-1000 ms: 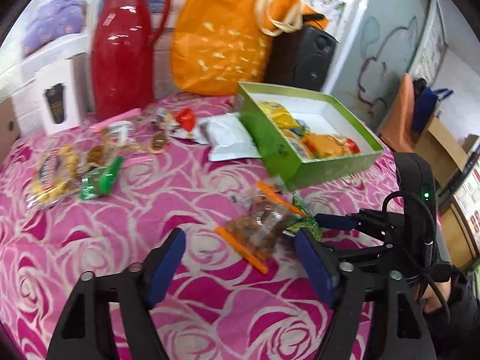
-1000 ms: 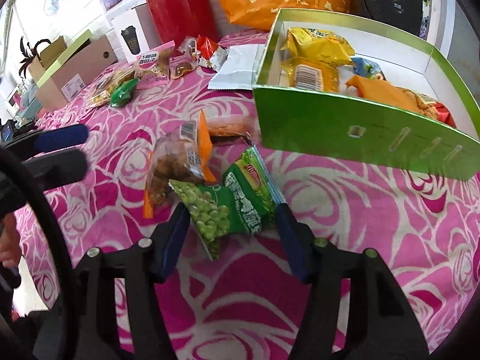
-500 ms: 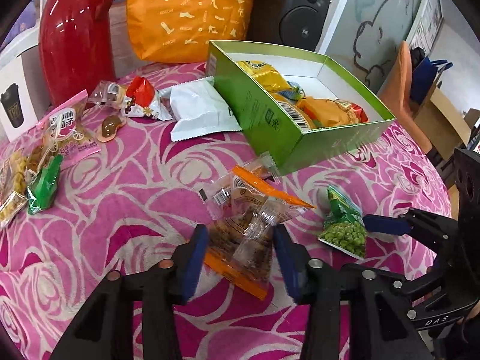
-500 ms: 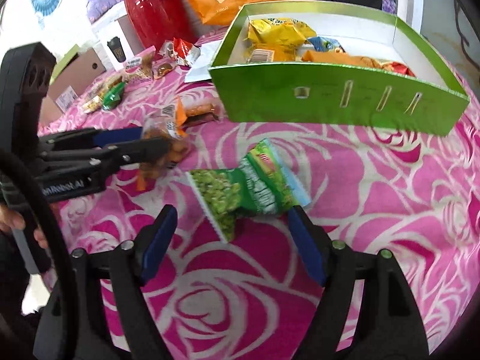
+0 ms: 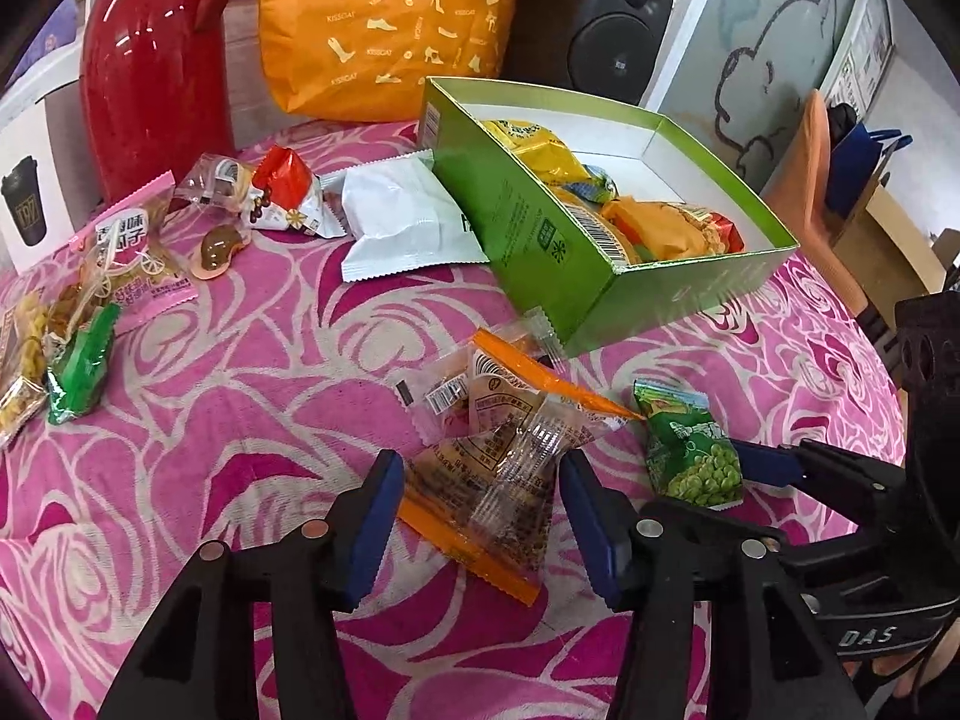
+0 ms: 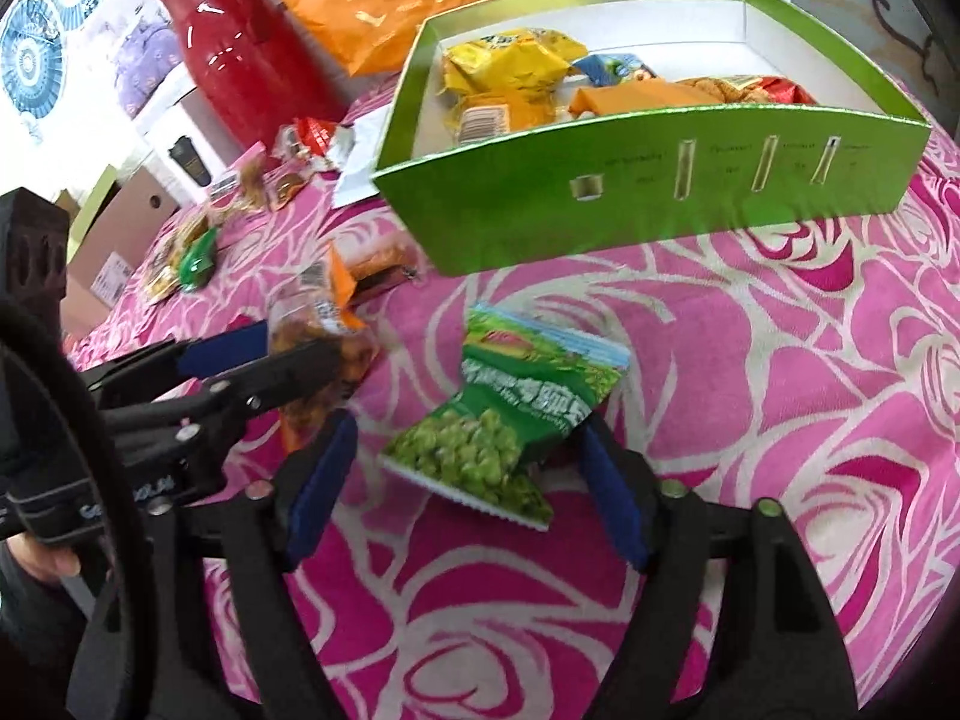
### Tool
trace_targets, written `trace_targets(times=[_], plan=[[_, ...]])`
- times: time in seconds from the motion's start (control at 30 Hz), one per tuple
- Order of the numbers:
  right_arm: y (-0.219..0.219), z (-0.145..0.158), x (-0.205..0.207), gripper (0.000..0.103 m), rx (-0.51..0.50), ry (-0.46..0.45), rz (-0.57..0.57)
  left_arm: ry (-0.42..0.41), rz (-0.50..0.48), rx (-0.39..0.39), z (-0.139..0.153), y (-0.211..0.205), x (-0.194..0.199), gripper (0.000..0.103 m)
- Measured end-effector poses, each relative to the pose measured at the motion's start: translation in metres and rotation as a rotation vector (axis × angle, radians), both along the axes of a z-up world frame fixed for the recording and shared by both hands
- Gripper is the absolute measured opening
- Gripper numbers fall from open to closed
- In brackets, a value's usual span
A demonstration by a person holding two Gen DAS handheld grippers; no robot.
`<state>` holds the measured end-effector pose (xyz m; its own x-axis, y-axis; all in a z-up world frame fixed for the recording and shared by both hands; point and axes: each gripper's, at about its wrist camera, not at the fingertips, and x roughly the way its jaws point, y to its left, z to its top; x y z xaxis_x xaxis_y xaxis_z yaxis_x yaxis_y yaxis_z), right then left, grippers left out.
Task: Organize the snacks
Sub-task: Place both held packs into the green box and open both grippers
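Note:
A clear, orange-edged nut packet (image 5: 480,474) lies between my left gripper's (image 5: 480,510) blue pads. Both pads press its sides and it bunches in the middle. Just right of it, a green pea packet (image 6: 504,420) sits inside my right gripper (image 6: 465,492). That gripper is open: its right pad touches the packet and its left pad stands clear. The green box (image 5: 558,240) stands behind both, holding yellow and orange snack bags. In the right wrist view, my left gripper (image 6: 264,354) reaches in from the left with the nut packet (image 6: 312,330).
A small clear packet (image 5: 435,399) lies behind the nut packet. A white pouch (image 5: 402,222), a red-white packet (image 5: 288,192), a pink packet (image 5: 138,258) and a green one (image 5: 81,366) lie at the left. A red jug (image 5: 156,72), orange bag (image 5: 384,30) and speaker (image 5: 600,30) stand behind.
My left gripper advanced over the nut packet and narrowed onto it. My right gripper shifted so the pea packet sits deeper between its fingers, with the box now farther ahead.

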<state>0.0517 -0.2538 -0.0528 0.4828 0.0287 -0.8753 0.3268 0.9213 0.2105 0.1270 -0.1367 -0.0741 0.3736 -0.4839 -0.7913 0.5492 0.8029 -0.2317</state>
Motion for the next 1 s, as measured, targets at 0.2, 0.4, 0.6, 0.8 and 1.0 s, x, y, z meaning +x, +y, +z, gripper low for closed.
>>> trace_targets(times=[0.2, 0.4, 0.6, 0.8, 1.0], plan=[[-0.006, 0.003, -0.009, 0.048, -0.021, -0.001, 0.033, -0.018, -0.009, -0.007, 0.002, -0.002, -0.007, 0.043], [-0.009, 0.043, -0.031, 0.047, -0.053, -0.086, 0.074, -0.059, 0.015, -0.02, 0.028, 0.012, -0.019, 0.042], [-0.053, 0.084, -0.031, 0.047, -0.129, -0.175, -0.017, -0.112, -0.004, -0.113, 0.075, 0.001, -0.013, 0.042], [-0.09, 0.097, -0.016, 0.047, -0.198, -0.191, -0.088, -0.127, -0.044, -0.131, 0.1, -0.046, 0.012, 0.043], [-0.135, 0.087, 0.007, 0.047, -0.214, -0.19, -0.133, -0.12, -0.078, -0.114, 0.111, -0.104, 0.043, 0.043]])
